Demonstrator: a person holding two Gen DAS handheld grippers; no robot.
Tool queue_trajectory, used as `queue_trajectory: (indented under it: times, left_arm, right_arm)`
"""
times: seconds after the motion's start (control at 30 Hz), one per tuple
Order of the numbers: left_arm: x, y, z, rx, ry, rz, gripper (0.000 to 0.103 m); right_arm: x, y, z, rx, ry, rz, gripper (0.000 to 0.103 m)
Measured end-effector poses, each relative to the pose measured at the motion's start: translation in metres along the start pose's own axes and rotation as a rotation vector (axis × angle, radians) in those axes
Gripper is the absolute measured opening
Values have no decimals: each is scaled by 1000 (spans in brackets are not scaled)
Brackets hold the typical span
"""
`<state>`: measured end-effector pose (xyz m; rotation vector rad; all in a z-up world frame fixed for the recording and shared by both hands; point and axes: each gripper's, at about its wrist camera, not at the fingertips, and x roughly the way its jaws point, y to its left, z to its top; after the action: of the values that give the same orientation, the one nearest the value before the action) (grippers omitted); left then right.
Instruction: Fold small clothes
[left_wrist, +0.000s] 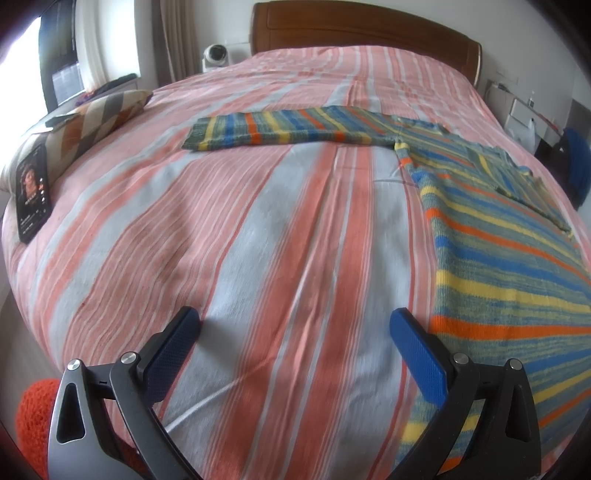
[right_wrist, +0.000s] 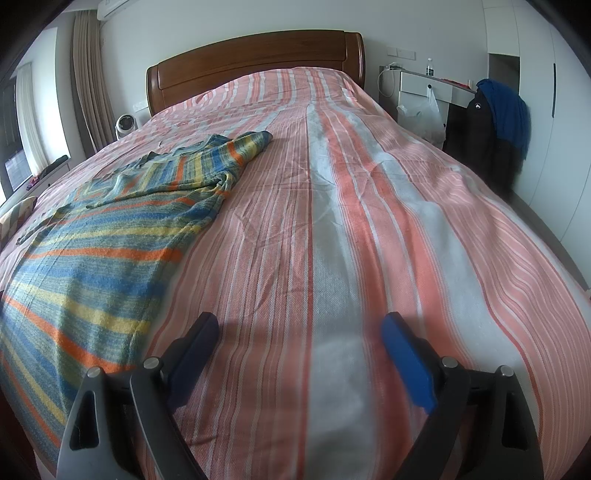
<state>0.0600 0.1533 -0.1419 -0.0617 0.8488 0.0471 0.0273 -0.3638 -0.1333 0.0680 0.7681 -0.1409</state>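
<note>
Left-wrist view: the left gripper (left_wrist: 295, 325) is hovering over the bedspread (left_wrist: 258, 229) near the foot of the bed, its two blue-padded fingers (left_wrist: 173, 350) standing wide apart and holding nothing; only striped cloth is showing between them. The striped sweater (left_wrist: 498, 258), banded in blue, yellow, orange and grey-green, is lying flat on the bedspread at 3 o'clock from the gripper, its near hem running just beside the right-hand finger. One sleeve (left_wrist: 273, 127) is stretching straight out across the bed at 12 o'clock, well apart from the gripper. A phone (left_wrist: 32, 192) with a lit screen is leaning against a patterned pillow (left_wrist: 92, 118) at 10 o'clock. A wooden headboard (left_wrist: 362, 31) is closing the far end, with a small white fan (left_wrist: 215, 55) beside it at 11 o'clock. An orange fuzzy object (left_wrist: 35, 417) is sitting at 8 o'clock, below the bed edge.

Right-wrist view: the right gripper (right_wrist: 299, 332) is likewise hanging over bare bedspread (right_wrist: 369, 221), its fingers (right_wrist: 406, 362) spread wide and grasping nothing. The sweater (right_wrist: 92, 251) is lying at 9 to 10 o'clock, its edge near the left-hand finger but apart from it; the other sleeve (right_wrist: 243, 147) is resting bent and slightly bunched at 11 o'clock. A white nightstand (right_wrist: 424, 85) and dark clothing on a chair (right_wrist: 495, 122) are standing at 1 to 2 o'clock.
</note>
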Motion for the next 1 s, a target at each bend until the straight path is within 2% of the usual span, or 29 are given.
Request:
queue_trajectory:
  times: [0.6, 0.67, 0.7, 0.73, 0.8, 0.83, 0.93, 1.0]
  left_arm:
    - [0, 0, 0, 0, 1, 0, 103]
    - [-1, 0, 3, 5, 37, -13, 102]
    - [-3, 0, 8, 8, 66, -49, 102]
    - [-10, 3, 16, 6, 73, -120, 102]
    - [-23, 15, 40, -22, 56, -211, 102]
    - [-28, 24, 53, -39, 44, -228, 102]
    - [-28, 64, 102, -112, -4, -240, 102]
    - [-8, 96, 129, -172, -11, -181, 102]
  right_arm:
    - [-1, 0, 0, -1, 0, -1, 90]
    - [0, 0, 0, -1, 0, 0, 90]
    - [-1, 0, 0, -1, 0, -1, 90]
    - [-1, 0, 0, -1, 0, -1, 90]
    - [-1, 0, 0, -3, -1, -2, 90]
    - [-1, 0, 0, -3, -2, -1, 90]
    - [0, 0, 0, -2, -1, -1, 91]
    - [-1, 0, -1, -6, -4, -4, 91]
